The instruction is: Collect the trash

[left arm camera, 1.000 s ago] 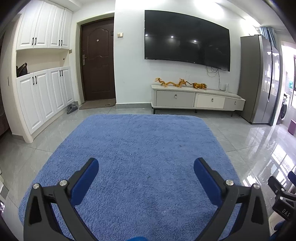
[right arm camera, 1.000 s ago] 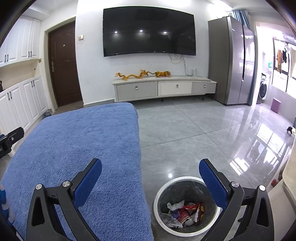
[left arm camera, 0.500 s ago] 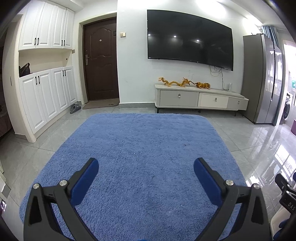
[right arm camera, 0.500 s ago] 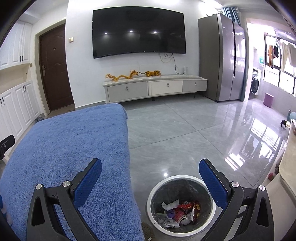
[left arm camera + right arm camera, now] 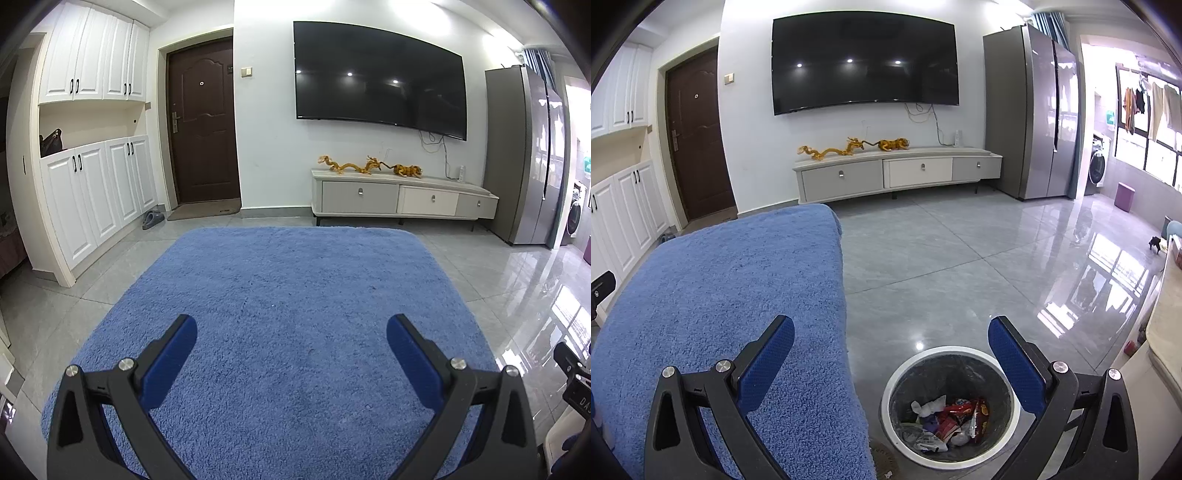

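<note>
Over the rug: my left tongs [image 5: 291, 334] hang above the shaggy blue pile rug [image 5: 288, 295], their blue ribbed pads [image 5: 168, 360] spread wide with nothing between them.
Beside the rug: my right tongs [image 5: 892, 334] are spread just as wide and empty, one finger over the rug's edge, the other over the bin.
Trash: crumpled white paper and glossy red wrappers [image 5: 947, 417] lie heaped at the bottom of the round white-rimmed bin with a dark liner [image 5: 905, 373].
Bin place: it stands on the glossy grey tiled floor [image 5: 960, 258], just beside the rug's right edge.
Textures: the rug is thick and nubby with rounded corners; the floor is polished and mirrors the window light.
Far wall: a wide black television [image 5: 376, 74] hangs over a long low pale cabinet with three drawers [image 5: 402, 199], with golden dragon figures [image 5: 351, 166] on its top.
Change, left view: the door and cabinets now sit further right than a second ago.
Change, right view: the bin has shifted left in view and the room's window side shows more.
</note>
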`<control>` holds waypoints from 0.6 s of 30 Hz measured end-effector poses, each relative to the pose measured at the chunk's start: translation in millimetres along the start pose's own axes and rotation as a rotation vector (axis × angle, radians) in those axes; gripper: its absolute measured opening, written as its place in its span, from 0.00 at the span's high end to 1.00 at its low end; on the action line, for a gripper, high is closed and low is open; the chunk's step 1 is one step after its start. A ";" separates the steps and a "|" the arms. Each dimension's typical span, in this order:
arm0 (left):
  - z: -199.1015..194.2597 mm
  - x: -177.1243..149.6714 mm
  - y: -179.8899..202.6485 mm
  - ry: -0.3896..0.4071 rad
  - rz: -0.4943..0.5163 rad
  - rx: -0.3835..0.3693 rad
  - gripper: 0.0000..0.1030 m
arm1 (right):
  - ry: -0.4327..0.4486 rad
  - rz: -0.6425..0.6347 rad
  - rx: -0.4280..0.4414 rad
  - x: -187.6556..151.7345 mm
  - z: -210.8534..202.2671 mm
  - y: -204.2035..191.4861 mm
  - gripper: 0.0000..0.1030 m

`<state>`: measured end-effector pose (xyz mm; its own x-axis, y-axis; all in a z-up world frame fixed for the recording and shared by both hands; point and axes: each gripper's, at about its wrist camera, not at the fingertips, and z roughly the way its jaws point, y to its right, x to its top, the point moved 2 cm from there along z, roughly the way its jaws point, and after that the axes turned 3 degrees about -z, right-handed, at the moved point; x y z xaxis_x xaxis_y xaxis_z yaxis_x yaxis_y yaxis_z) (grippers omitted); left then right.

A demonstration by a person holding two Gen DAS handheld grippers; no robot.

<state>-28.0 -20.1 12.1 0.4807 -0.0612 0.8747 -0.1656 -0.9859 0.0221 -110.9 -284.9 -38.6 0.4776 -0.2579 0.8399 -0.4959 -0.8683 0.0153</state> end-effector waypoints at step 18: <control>-6.2 -4.9 20.1 -0.009 0.050 -0.068 0.00 | 0.000 0.006 -0.027 -1.4 -3.3 9.9 0.00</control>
<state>-39.1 -38.6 11.3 0.4781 -0.1120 0.8712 -0.2473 -0.9689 0.0111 -118.9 -291.7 -37.9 0.4744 -0.2627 0.8402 -0.5181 -0.8550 0.0252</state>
